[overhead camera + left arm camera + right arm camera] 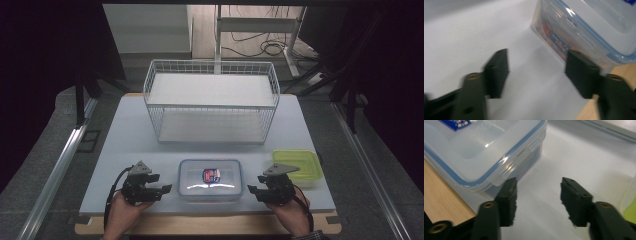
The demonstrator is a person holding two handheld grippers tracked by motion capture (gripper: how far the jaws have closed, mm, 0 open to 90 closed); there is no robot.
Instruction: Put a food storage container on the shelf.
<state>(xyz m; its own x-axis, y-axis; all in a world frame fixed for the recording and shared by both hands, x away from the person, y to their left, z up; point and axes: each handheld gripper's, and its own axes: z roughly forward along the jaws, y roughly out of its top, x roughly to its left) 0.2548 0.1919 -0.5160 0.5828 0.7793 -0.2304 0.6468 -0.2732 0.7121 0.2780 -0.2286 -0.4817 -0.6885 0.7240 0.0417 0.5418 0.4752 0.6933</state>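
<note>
A clear plastic container (pixel 210 180) with a blue-rimmed snap lid and a small label stands near the table's front edge. My left gripper (pixel 162 190) is just left of it, pointing toward its side. In the left gripper view the gripper (pixel 536 65) is open, with bare table between its jaws and the container (pixel 586 27) close behind the right jaw. My right gripper (pixel 251 191) is just right of the container. In the right gripper view it (pixel 537 192) is open too, with nothing between its jaws and its left jaw beside the container's (pixel 479 150) corner.
A white wire basket (pixel 210 100) with a shelf stands at the back of the white table (pixel 130 145). A green-lidded container (pixel 297 165) lies right of my right gripper, and its edge (pixel 630 210) is in the right gripper view. A wooden strip (pixel 210 225) runs along the front.
</note>
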